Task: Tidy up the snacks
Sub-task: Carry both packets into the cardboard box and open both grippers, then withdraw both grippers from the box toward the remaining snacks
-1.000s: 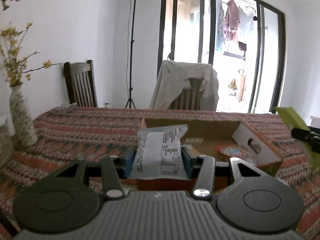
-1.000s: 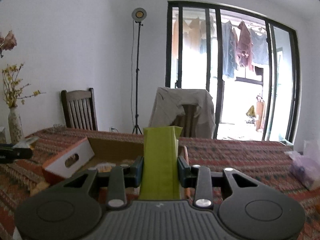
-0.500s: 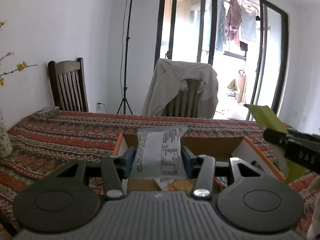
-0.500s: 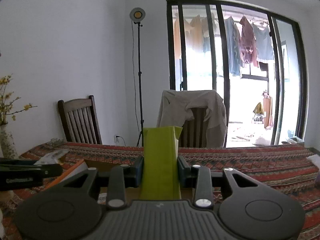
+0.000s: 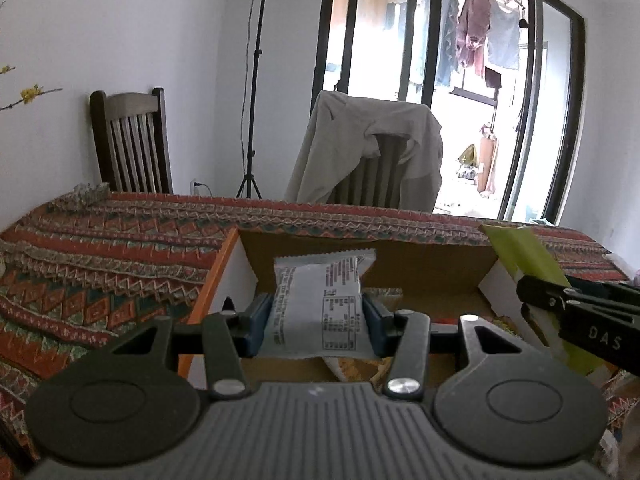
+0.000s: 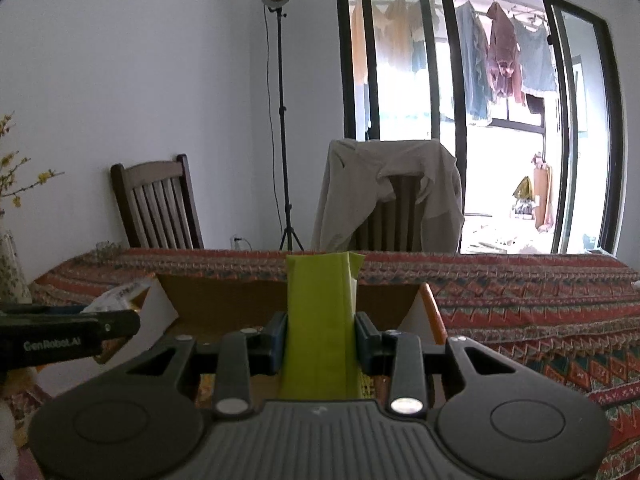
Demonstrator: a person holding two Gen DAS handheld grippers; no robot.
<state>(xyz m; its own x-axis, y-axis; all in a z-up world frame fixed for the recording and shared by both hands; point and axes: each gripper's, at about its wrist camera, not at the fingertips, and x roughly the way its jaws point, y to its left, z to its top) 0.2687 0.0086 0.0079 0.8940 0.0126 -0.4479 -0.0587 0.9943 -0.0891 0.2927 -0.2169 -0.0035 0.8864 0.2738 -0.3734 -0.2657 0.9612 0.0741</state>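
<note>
My left gripper is shut on a silver-white snack packet with printed text and holds it over the open cardboard box. My right gripper is shut on a tall lime-green snack packet and holds it over the same box, toward its right end. The green packet and the right gripper show at the right of the left wrist view. The left gripper with the white packet shows at the left of the right wrist view. Other snacks lie in the box.
The box sits on a table with a red patterned cloth. Two chairs stand behind the table, one draped with a beige jacket. A lamp stand stands at the wall. A vase stands at the table's left end.
Both grippers have moved in over the box with their packets and tilted lower. The box now lies right under the fingers in both views.
</note>
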